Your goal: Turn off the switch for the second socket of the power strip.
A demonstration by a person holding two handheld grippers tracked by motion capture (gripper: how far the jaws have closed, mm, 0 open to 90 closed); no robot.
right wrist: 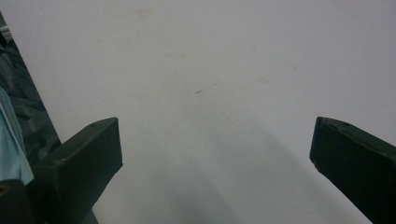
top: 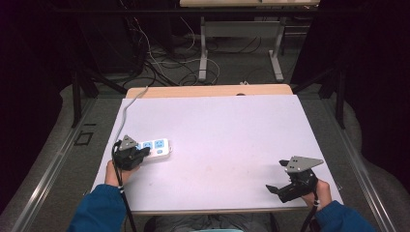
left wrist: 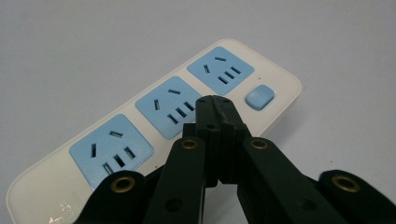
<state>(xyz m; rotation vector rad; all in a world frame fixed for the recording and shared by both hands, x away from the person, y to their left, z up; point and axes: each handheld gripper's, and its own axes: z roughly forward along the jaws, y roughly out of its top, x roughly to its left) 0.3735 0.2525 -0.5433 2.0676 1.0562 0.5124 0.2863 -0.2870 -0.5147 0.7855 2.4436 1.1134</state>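
A white power strip (top: 157,148) with three blue sockets and a blue switch lies on the left side of the white table sheet (top: 217,140). My left gripper (top: 143,153) is shut, its tips together just over the strip (left wrist: 140,135) near the middle socket, with nothing between them. In the left gripper view the closed tips (left wrist: 214,100) stand between the middle socket and the switch (left wrist: 259,96). My right gripper (top: 278,176) rests near the table's front right, jaws wide apart and empty over bare sheet (right wrist: 210,93).
The strip's white cord (top: 126,108) runs off the table's far left corner. A wooden table edge (top: 212,90) shows behind the sheet. Cables and desk legs (top: 203,53) crowd the floor beyond. Blue sleeves enter from the bottom.
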